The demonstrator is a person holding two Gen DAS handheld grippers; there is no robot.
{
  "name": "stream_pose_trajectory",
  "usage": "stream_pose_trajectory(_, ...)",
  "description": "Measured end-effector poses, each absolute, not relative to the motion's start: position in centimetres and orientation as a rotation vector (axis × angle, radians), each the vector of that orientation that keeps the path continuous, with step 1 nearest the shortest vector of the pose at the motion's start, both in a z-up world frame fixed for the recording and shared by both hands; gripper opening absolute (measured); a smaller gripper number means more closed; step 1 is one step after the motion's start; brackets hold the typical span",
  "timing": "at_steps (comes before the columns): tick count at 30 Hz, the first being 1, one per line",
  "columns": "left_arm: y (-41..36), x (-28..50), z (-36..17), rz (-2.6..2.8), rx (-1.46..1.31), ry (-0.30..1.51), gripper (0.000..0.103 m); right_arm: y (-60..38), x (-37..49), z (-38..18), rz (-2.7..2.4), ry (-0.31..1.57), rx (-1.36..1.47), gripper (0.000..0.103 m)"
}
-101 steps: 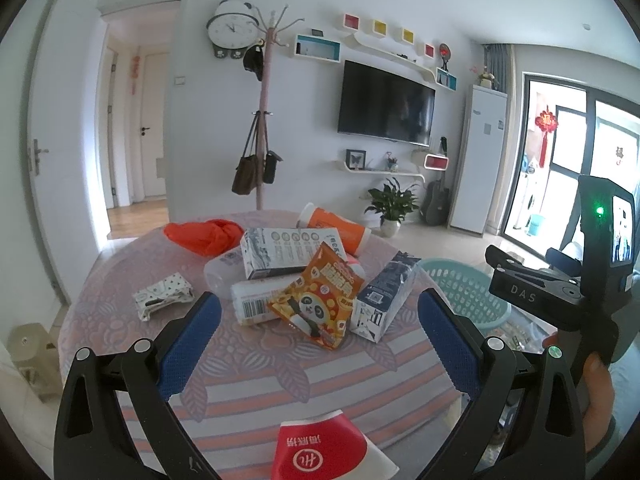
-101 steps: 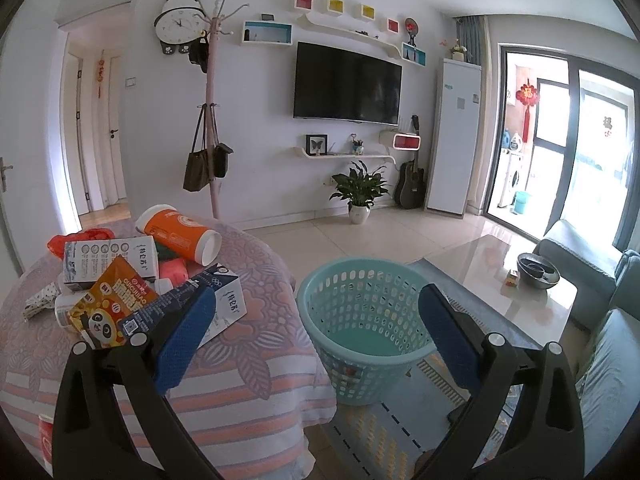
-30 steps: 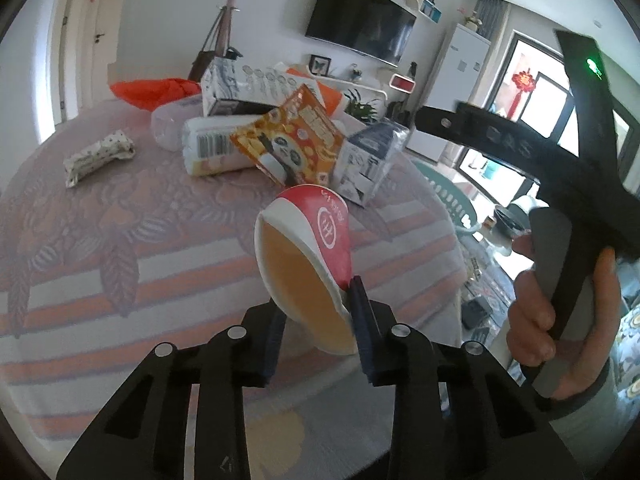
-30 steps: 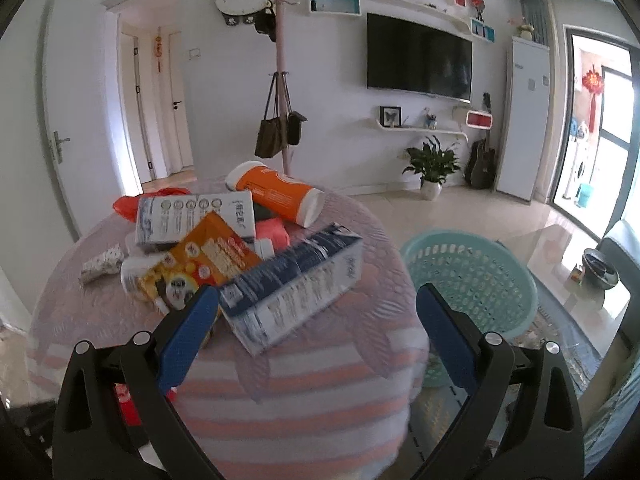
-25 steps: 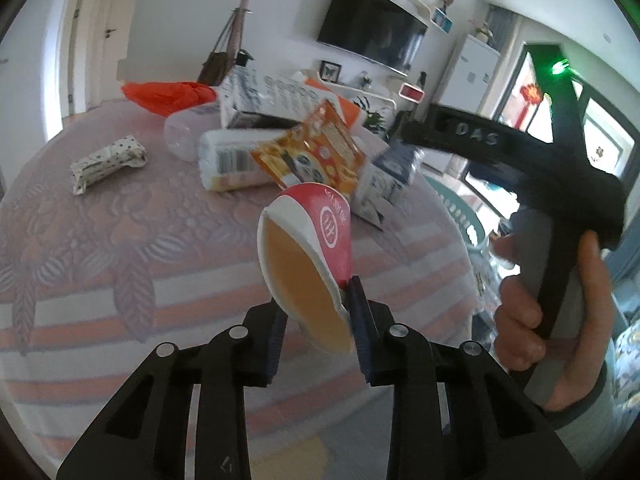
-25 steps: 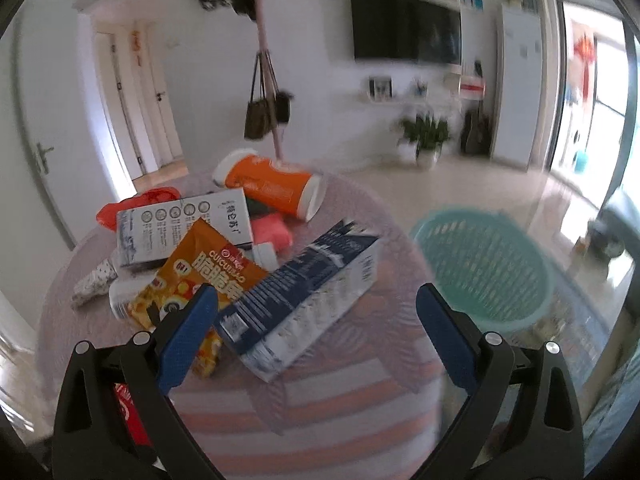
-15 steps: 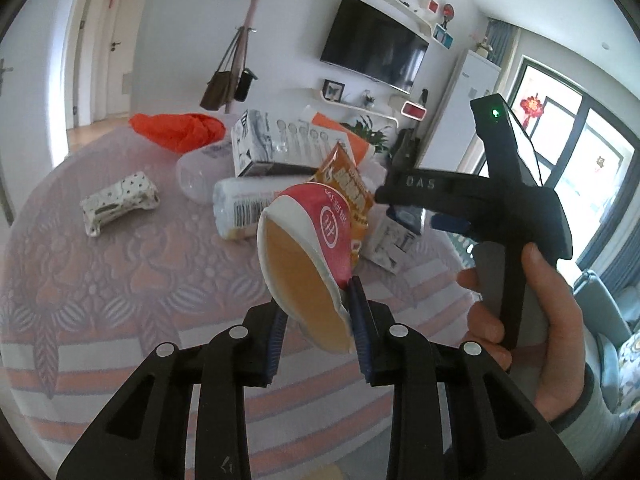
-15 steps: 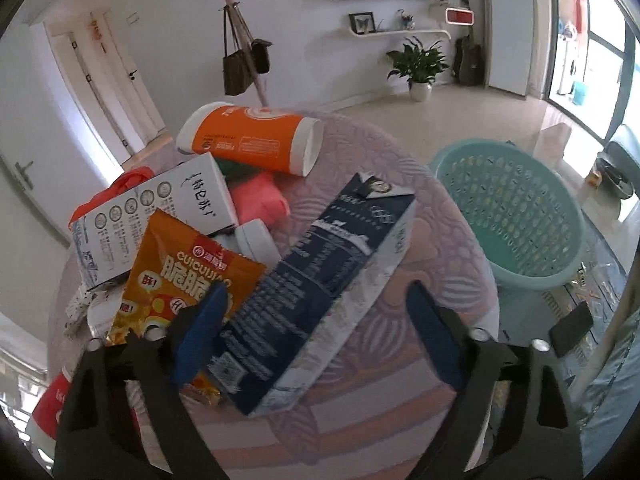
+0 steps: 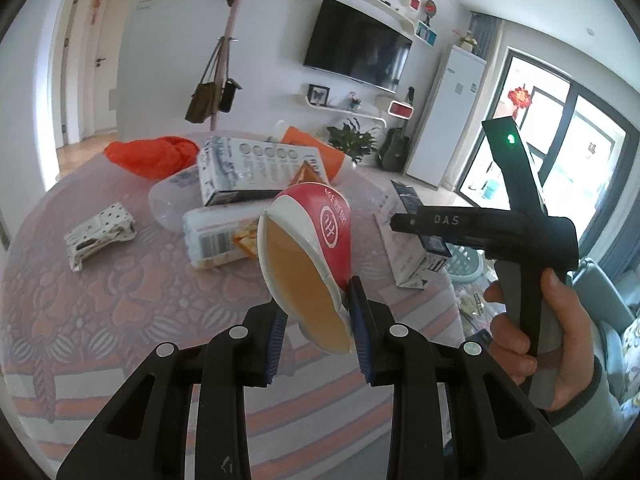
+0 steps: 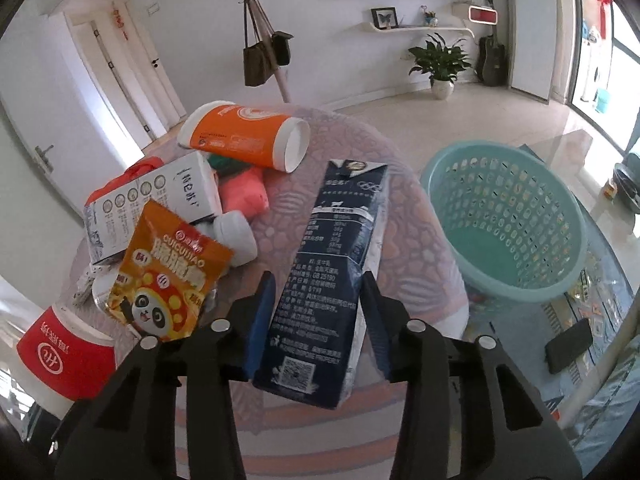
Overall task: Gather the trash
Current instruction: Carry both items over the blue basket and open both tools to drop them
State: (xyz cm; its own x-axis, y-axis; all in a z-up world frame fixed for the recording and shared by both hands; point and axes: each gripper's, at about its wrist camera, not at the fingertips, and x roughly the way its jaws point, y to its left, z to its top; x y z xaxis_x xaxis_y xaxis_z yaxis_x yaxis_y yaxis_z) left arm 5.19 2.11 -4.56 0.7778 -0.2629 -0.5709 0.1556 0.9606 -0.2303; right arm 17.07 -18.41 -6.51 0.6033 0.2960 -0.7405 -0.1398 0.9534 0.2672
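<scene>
Beside the table [image 10: 408,184], teal basket [image 10: 576,216] sits empty; right tool [image 10: 316,304] has just clamped the carton [image 10: 332,280].

A home living room: a black flat-screen television [image 9: 357,61] on the white wall, a pink coat stand [image 9: 224,46] hung with handbags, a potted green plant [image 10: 439,64], a round cloth-covered table [image 9: 100,280]
</scene>
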Motion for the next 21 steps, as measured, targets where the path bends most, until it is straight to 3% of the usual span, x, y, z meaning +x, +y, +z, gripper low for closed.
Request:
stream_pose_trajectory(2,1.6,5.6,-4.3,-0.233,-0.162,0.640,0.029,-18.8,17.0,-6.2,0.267,0.881,0.193,0.032)
stream_pose_trajectory(21,-8.0,17.2,0.4,-0.378,-0.089,0.609,0.029,-30.9,20.5,-2.1,0.114,0.676,0.252,0.032)
